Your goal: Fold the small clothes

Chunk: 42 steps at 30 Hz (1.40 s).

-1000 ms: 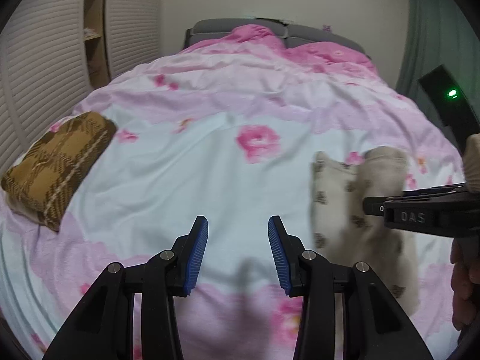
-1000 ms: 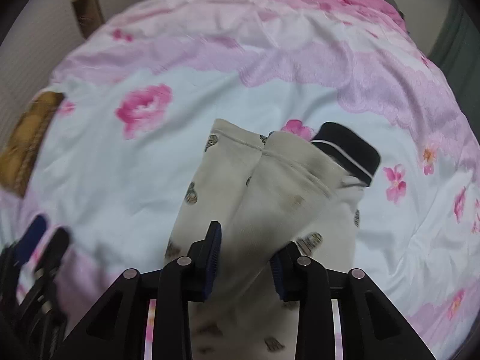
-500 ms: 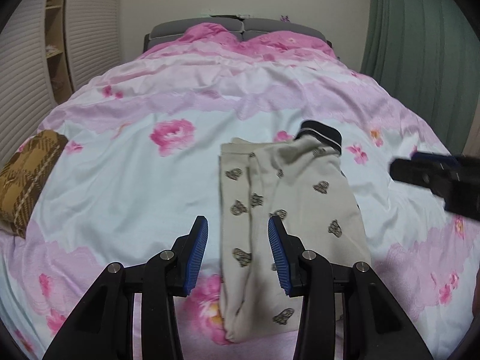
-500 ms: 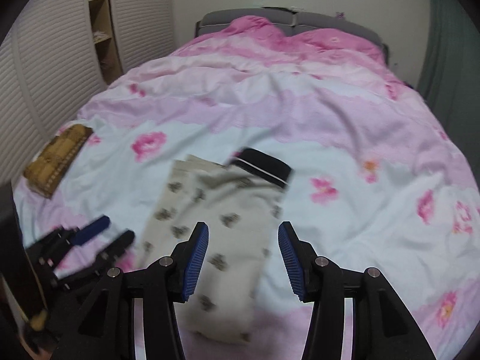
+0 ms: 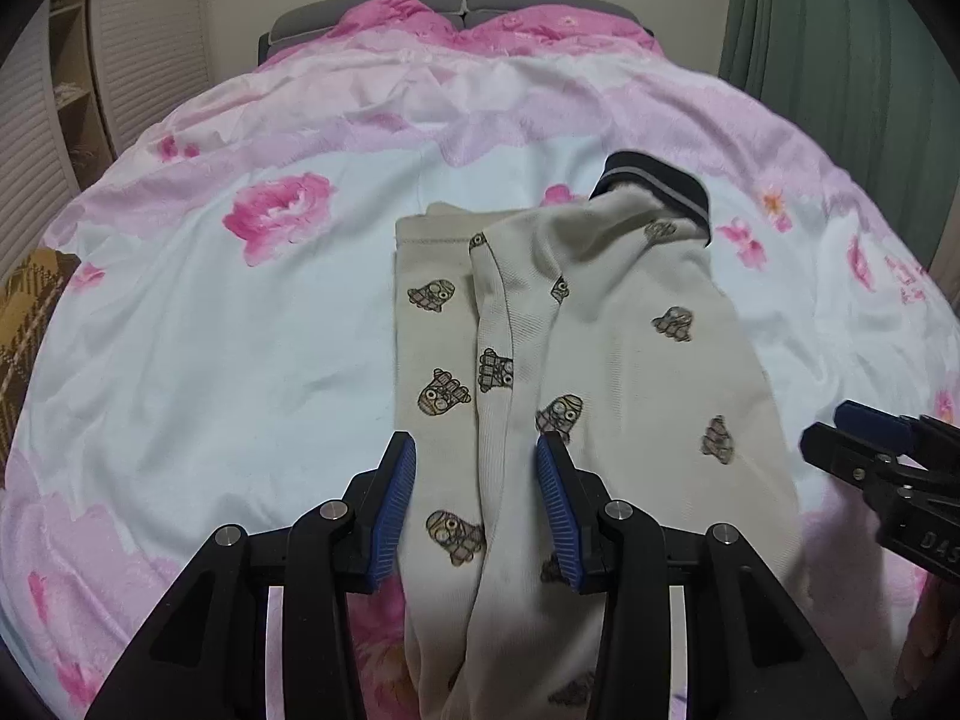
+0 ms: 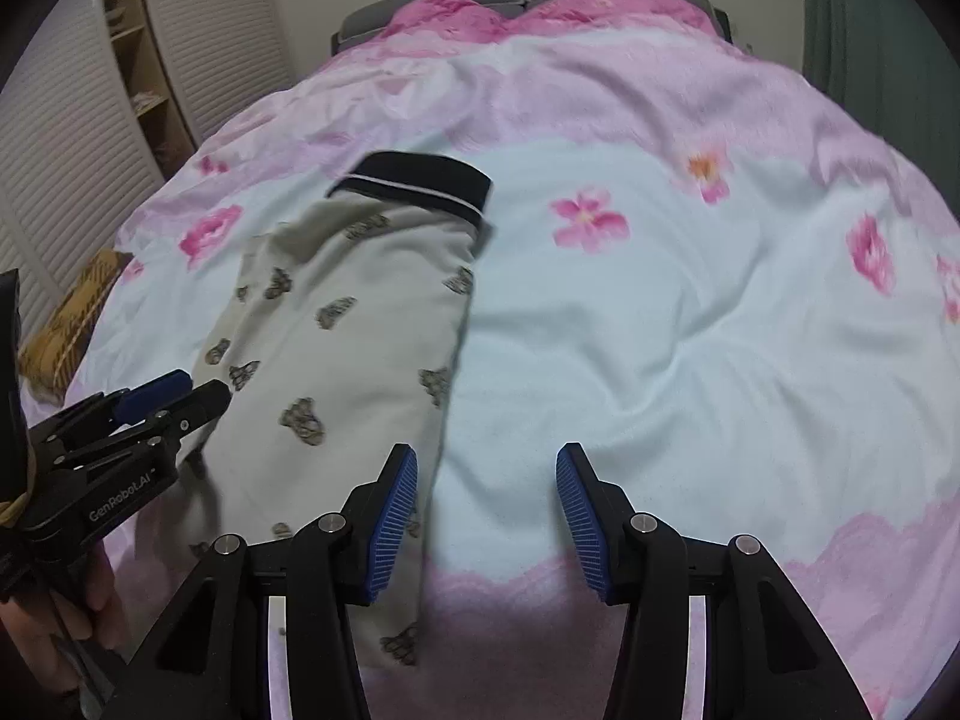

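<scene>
Small beige pants with a cartoon print and a black waistband lie folded lengthwise on the pink floral bedspread. They also show in the right wrist view. My left gripper is open and empty, hovering over the pants' near end. My right gripper is open and empty, over the bedspread just right of the pants. Each gripper appears in the other's view, the right one and the left one.
A folded brown plaid garment lies at the bed's left edge. A grey headboard is at the far end. A slatted wardrobe stands left and a green curtain right.
The right gripper let go of the pants and drew back to their right side. The left gripper swung right until the pants lie between its fingers. The pants now lie flat.
</scene>
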Motion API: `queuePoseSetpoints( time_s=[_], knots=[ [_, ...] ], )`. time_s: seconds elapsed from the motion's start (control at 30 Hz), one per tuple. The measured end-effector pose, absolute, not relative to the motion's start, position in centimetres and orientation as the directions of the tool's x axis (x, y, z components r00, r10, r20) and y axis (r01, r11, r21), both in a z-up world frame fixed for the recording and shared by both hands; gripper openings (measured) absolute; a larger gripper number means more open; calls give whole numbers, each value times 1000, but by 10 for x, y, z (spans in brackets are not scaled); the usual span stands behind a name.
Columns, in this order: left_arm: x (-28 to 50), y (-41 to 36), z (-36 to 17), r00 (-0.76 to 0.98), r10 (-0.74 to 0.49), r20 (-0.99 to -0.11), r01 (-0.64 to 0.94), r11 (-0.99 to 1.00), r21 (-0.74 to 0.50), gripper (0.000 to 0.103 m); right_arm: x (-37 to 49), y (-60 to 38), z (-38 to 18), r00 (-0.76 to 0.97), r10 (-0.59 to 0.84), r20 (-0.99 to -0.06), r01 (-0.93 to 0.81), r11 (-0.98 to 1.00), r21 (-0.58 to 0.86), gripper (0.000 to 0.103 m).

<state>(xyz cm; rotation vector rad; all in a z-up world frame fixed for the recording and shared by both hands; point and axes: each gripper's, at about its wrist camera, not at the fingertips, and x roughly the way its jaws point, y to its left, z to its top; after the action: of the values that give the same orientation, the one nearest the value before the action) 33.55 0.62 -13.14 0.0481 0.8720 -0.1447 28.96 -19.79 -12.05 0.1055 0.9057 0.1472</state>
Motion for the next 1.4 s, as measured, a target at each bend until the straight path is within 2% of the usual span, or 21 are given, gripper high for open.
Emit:
queuePoseSetpoints(
  time_s=[0.03, 0.07, 0.2, 0.23, 0.27, 0.4, 0.5, 0.6, 0.67, 0.77, 0.93, 1.0, 1.1, 1.4],
  knots=[
    [338, 5, -135, 632, -90, -770, 139, 990, -3, 40, 290, -199, -122, 607, 172, -776, -79, 984, 157, 50],
    [340, 4, -139, 632, -63, -772, 121, 993, 18, 33, 290, -200, -124, 607, 169, -776, -75, 985, 156, 50],
    [341, 3, -144, 645, -19, -764, 88, 995, 49, 17, 289, -208, -127, 614, 178, -769, -87, 984, 158, 50],
    [340, 1, -145, 651, 5, -759, 83, 994, 77, 8, 289, -212, -128, 614, 186, -767, -90, 982, 166, 50],
    [339, 1, -145, 652, 25, -758, 77, 992, 99, 6, 290, -216, -129, 613, 191, -767, -88, 981, 174, 50],
    [340, 8, -148, 645, 41, -763, 55, 993, 101, 5, 294, -240, -140, 584, 200, -787, -12, 971, 238, 50],
    [339, 7, -147, 645, 49, -763, 48, 993, 104, 5, 297, -257, -152, 558, 269, -785, 41, 936, 350, 50],
    [337, 2, -143, 645, 42, -763, 55, 993, 102, 5, 296, -274, -159, 568, 367, -736, 65, 872, 486, 52],
    [335, -2, -139, 650, 38, -759, 61, 993, 102, 5, 296, -282, -162, 573, 434, -695, 60, 824, 564, 57],
    [333, -10, -131, 660, 32, -751, 73, 992, 106, 5, 293, -289, -161, 575, 483, -661, 39, 790, 612, 57],
    [331, -23, -122, 668, 14, -744, 101, 989, 109, 5, 300, -276, -149, 532, 540, -652, -106, 806, 582, 57],
    [329, -27, -119, 673, 12, -740, 106, 988, 112, 5, 308, -267, -141, 482, 558, -675, -199, 820, 536, 57],
    [328, -28, -117, 677, 11, -736, 103, 989, 109, 5, 320, -256, -127, 474, 513, -716, -284, 859, 427, 57],
    [336, -17, -123, 668, 13, -744, 77, 993, 86, 5, 340, -230, -111, 472, 456, -755, -358, 881, 308, 57]
  ],
)
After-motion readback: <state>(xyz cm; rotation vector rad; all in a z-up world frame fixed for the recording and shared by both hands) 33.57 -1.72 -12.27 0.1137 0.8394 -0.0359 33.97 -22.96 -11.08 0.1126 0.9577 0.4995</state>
